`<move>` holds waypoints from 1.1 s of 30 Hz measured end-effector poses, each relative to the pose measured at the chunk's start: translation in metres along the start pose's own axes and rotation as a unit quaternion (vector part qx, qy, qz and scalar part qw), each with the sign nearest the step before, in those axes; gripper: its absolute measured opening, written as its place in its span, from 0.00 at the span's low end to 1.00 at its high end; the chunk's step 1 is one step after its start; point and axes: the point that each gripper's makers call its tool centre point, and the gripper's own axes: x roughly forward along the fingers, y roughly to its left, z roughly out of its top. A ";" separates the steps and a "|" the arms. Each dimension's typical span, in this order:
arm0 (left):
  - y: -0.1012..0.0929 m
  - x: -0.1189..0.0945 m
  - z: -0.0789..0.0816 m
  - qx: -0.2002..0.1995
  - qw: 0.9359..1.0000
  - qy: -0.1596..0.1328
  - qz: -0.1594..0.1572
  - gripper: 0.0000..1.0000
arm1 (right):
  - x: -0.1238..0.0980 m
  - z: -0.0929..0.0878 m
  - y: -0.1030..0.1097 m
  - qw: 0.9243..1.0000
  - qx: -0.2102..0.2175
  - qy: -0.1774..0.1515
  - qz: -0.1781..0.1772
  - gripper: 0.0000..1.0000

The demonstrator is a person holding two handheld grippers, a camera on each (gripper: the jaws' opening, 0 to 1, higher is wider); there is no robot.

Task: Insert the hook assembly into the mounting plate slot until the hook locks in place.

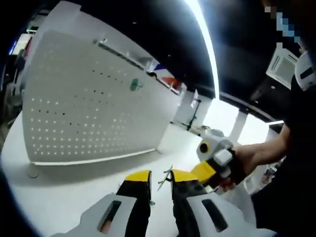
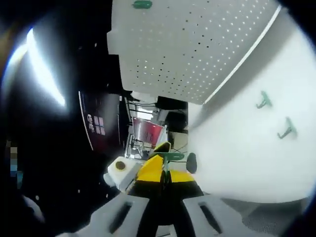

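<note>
A white perforated mounting plate point(image 1: 89, 108) stands upright on the white table, with one green hook point(image 1: 136, 85) hanging on it. In the right gripper view the plate point(image 2: 197, 44) fills the top and that hook point(image 2: 142, 4) sits at its upper edge. My right gripper point(image 2: 166, 174) is shut on a green hook assembly point(image 2: 173, 157). My left gripper point(image 1: 162, 177) stands slightly open, with a thin hook part point(image 1: 165, 177) in the gap. The right gripper point(image 1: 205, 170), held by a hand, meets it from the right. The left gripper point(image 2: 153, 165) enters the right gripper view from the left.
Two more green hooks point(image 2: 264, 100) point(image 2: 287, 129) lie on the table point(image 2: 247, 163) to the right of the plate. A person in dark clothes point(image 1: 296, 163) stands at the right. Shelving and a red sign point(image 2: 145, 131) lie behind the plate's edge.
</note>
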 end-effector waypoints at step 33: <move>0.019 0.005 0.013 0.029 0.998 0.016 0.047 0.02 | -0.009 0.032 -0.010 0.997 -0.069 -0.036 -0.009 0.04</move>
